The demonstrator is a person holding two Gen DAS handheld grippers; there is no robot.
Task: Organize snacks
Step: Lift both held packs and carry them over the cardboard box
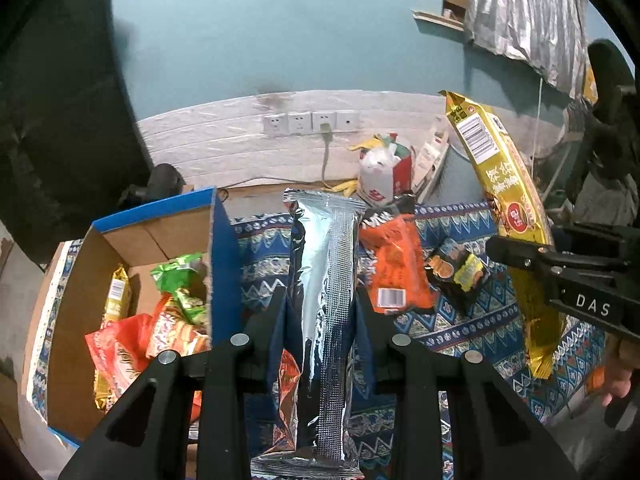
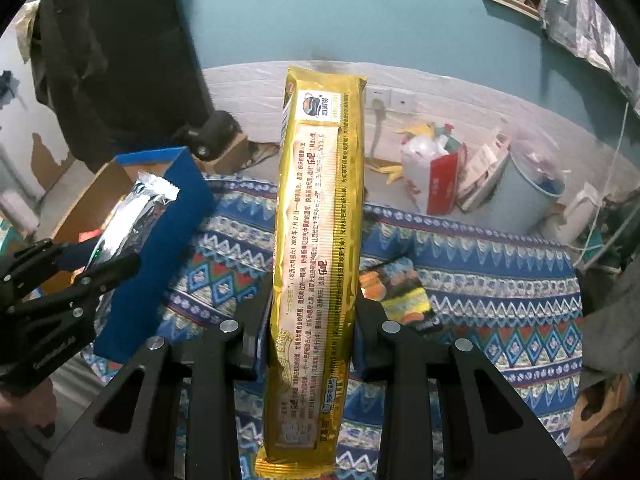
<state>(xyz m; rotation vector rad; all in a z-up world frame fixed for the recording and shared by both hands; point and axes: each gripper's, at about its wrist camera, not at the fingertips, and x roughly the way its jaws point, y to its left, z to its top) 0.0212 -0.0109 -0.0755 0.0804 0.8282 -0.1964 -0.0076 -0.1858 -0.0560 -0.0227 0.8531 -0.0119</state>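
Cardboard box (image 1: 152, 236) at the left end of the patterned cloth (image 1: 472, 320), open-topped, several snack packets (image 1: 172, 320) piled inside. Long foil packet (image 1: 324, 304) up off the cloth just right of the box wall, between the left gripper (image 1: 320, 304) jaws. Flat packet (image 1: 396, 268) and small packet (image 1: 456, 270) lie on the cloth mid-way, side by side. Long printed packet (image 2: 316, 248) further right, clamped in the right gripper (image 2: 314, 312). Bag (image 1: 384, 172) behind the cloth's far edge, against the wall.
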